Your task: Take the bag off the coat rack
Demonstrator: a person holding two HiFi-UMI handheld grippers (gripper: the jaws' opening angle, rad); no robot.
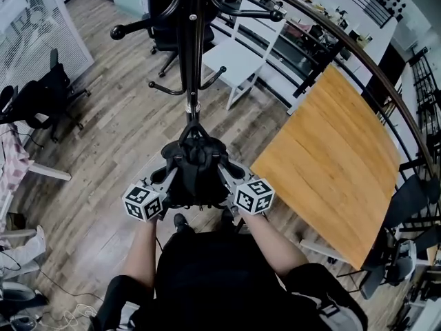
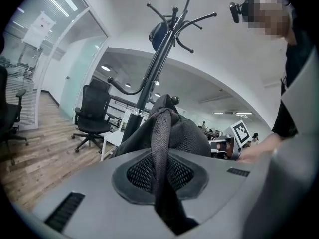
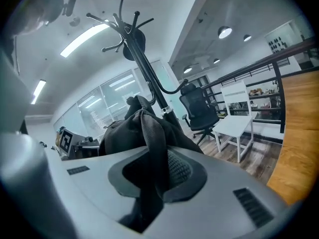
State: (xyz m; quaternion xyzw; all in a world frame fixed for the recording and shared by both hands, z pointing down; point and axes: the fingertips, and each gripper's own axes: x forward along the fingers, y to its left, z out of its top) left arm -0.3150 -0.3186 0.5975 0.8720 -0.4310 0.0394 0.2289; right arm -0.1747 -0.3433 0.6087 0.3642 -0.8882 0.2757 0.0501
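We note the rack straight ahead of the bag, with its lower hooks jutting left and right. The table stands close on the right. A white chair and an office chair sit behind the rack. Open floor lies to the left.

No words or numbers can be read. The cubes on the left gripper and right gripper show only black-and-white squares.
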